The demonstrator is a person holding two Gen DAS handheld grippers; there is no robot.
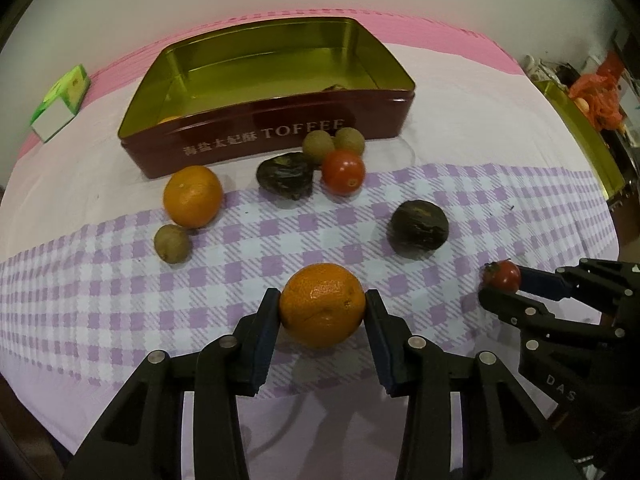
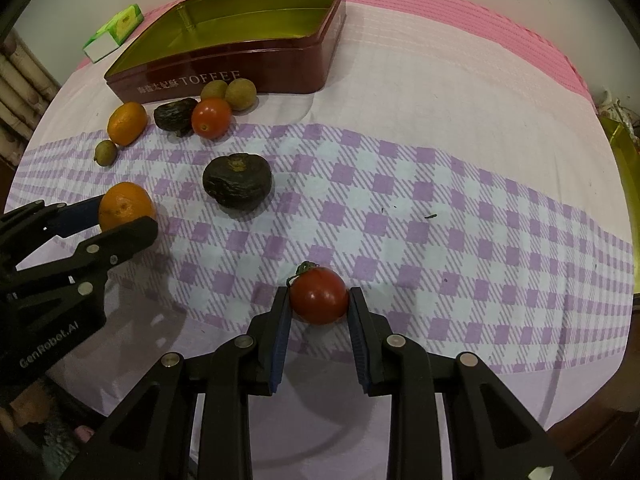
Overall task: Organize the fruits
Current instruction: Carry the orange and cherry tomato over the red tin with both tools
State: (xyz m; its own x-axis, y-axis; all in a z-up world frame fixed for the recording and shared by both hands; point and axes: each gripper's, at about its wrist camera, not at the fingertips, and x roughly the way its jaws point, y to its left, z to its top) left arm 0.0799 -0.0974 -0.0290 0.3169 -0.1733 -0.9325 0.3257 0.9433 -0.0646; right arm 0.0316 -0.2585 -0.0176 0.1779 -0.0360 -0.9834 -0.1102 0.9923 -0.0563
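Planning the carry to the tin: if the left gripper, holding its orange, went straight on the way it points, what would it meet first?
Probably the red tomato and the wrinkled dark fruit beside it, which sit ahead of the left gripper and its round orange. The dark red TOFFEE tin lies beyond them. Depth is uncertain through the fisheye.

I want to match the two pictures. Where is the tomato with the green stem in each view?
Left wrist view: the tomato with the stem is at the right edge, between the fingers of the right gripper.
Right wrist view: it is low in the centre, between that gripper's own fingers.
Shared landmark: the toffee tin at the back.
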